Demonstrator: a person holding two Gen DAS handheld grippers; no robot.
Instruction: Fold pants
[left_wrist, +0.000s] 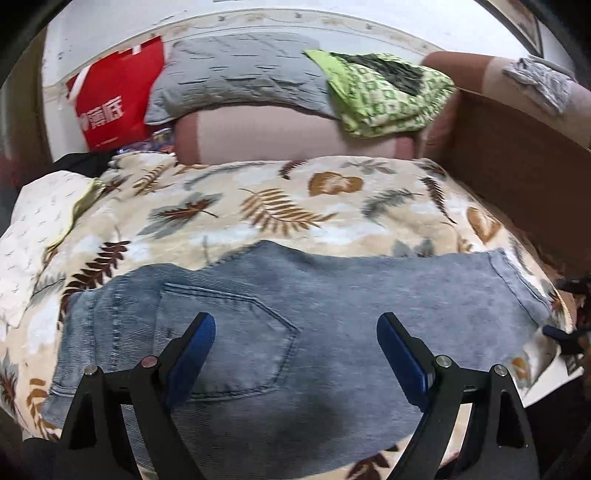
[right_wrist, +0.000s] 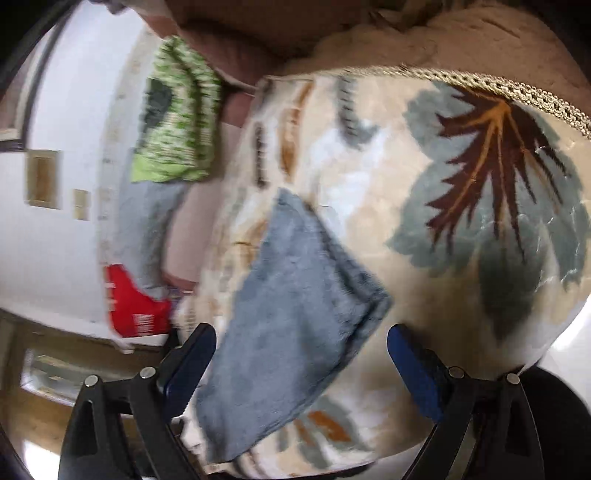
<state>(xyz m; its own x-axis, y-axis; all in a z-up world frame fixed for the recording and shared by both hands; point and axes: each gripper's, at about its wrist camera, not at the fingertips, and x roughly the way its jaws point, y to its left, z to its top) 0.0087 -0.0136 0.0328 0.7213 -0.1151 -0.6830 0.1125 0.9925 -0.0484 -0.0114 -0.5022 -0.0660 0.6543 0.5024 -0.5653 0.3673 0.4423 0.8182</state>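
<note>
Light blue denim pants (left_wrist: 295, 314) lie flat across a leaf-print blanket (left_wrist: 258, 206), back pocket up, waist at the left and leg hem at the right. My left gripper (left_wrist: 295, 325) is open and empty, just above the seat area beside the pocket. In the blurred right wrist view the pants' leg end (right_wrist: 295, 332) lies on the same blanket (right_wrist: 461, 184). My right gripper (right_wrist: 301, 339) is open and empty, its jaws either side of the hem. Its tips show at the left wrist view's right edge (left_wrist: 565, 332).
A grey pillow (left_wrist: 236, 81), a green patterned cloth (left_wrist: 384, 96) and a red bag (left_wrist: 114, 99) lie at the back by the wall. A brown sofa arm (left_wrist: 517, 155) rises at the right. A white cloth (left_wrist: 33, 229) lies at the left.
</note>
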